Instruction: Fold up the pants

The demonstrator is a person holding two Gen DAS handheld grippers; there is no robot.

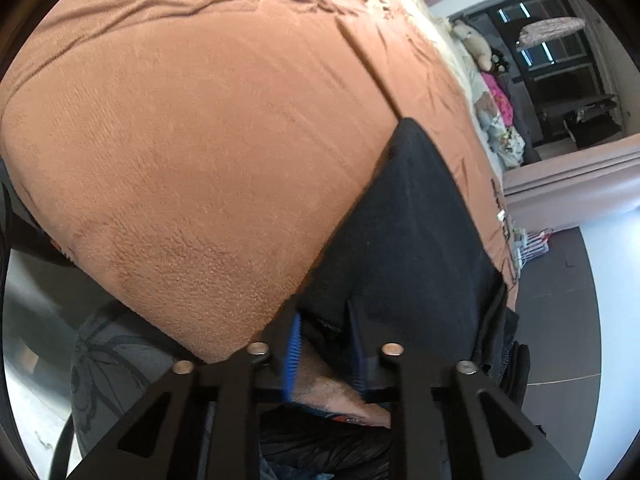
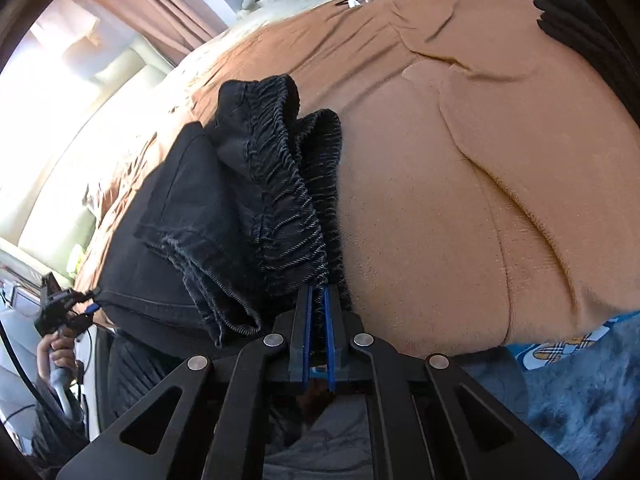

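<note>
Two grippers are working black pants lying on a bed under a brown fleece blanket. The right gripper is pinching the gathered elastic waistband, its blue fingers pressed almost together on the cloth's near end; the rest of the waistband is bunching up ahead of the fingers, and a frayed leg hem is flopping to their left.

The left gripper is sitting at the pants' other end, dark cloth stretching ahead and right of its fingers. A gap is showing between them, with fabric in it, but whether the pads are actually biting I cannot tell. In the right view this gripper and the hand holding it are well off to the left.

Risks, judging from this:
- Right pinch is catching only a thin edge of ruffled elastic, so a pull could strip it out.
- Left fingers may be grabbing one layer only, so the lower layer would be dragging behind and the fold skewing.
- Fleece is grippy, so cloth could be snagging and wrinkling, or blanket getting pinched too.
</note>
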